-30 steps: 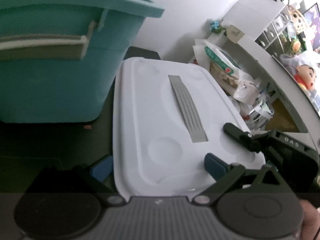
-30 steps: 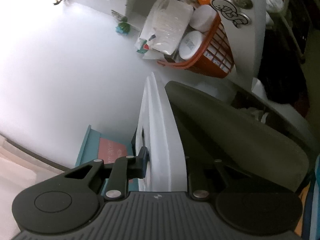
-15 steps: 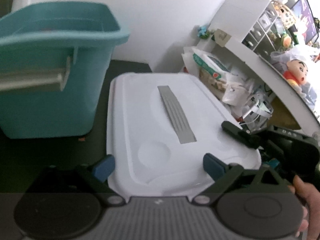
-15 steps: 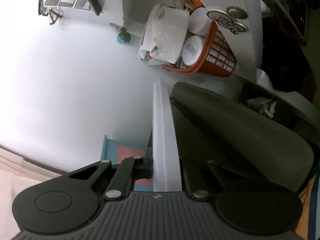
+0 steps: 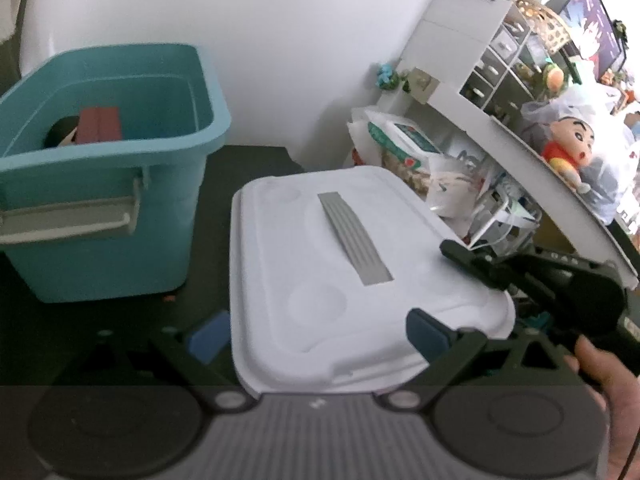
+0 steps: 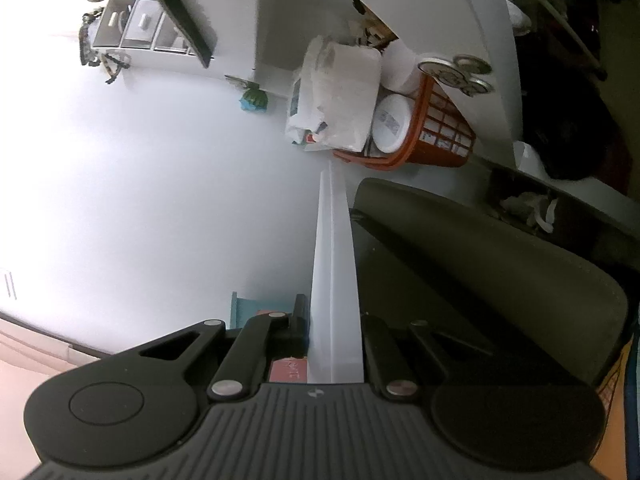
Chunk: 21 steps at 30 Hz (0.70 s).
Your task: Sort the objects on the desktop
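Note:
A white lid (image 5: 320, 280) with a grey handle strip lies flat in front of me in the left wrist view. My left gripper (image 5: 316, 336) is open: its left pad sits beside the lid's left edge, its right pad over the lid's top. My right gripper (image 5: 472, 264) comes in from the right and is shut on the lid's right edge. In the right wrist view the lid (image 6: 334, 260) is edge-on, clamped in my right gripper (image 6: 336, 328). A teal bin (image 5: 120, 160) stands to the left with a red-brown block (image 5: 98, 124) inside.
The dark tabletop (image 5: 248, 160) runs to a white wall. Clutter crowds the right: a wipes pack (image 5: 400, 140), a white shelf unit (image 5: 460, 40), a doll (image 5: 568, 148), an orange basket (image 6: 436, 136). A person's hand (image 5: 608, 380) holds the right gripper. A dark pad (image 6: 480, 264) lies below the lid.
My right jaws closed onto the lid's edge. The left view rose and drew back, so the bin's inside now shows. The lid came up slightly with both hands.

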Motion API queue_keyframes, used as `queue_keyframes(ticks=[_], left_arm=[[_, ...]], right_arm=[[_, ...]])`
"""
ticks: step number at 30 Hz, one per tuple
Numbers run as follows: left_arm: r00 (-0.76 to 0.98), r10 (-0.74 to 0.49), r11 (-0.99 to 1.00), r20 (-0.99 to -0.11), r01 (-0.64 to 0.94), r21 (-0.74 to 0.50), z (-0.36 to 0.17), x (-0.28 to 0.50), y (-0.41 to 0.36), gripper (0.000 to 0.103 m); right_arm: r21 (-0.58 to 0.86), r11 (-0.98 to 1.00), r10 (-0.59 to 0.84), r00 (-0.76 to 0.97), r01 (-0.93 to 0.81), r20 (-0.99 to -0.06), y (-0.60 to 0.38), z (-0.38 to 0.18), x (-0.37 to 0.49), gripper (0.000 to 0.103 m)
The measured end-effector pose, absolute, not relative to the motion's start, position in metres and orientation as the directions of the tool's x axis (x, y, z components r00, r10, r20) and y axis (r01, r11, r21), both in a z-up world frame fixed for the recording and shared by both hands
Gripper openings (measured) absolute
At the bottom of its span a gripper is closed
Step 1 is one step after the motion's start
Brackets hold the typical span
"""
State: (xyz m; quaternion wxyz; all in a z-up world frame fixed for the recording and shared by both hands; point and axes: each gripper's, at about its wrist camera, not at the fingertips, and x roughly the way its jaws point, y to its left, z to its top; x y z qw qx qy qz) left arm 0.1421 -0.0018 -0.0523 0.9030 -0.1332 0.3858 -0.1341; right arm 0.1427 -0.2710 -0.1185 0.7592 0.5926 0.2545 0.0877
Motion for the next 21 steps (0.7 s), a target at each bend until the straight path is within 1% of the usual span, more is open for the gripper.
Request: queue_keyframes(ticks=[15,21], left_arm=[[0.687,-0.307,0.941,-0.659,0.116,-0.317,-0.039,0.119,0.021,0.096],[0.703,-0.302,0.94,-0.643,0.11,-0.322,-0.038,0.113,0.029,0.096]], right_arm=[[0.953,0.28,0.453,0.86,0.115,-0.237,-0.267,-0.108,0.136,0.007],[0.951,0.291,0.449,0.862,0.108,-0.235,-0.267,-0.105,0.132,0.007]])
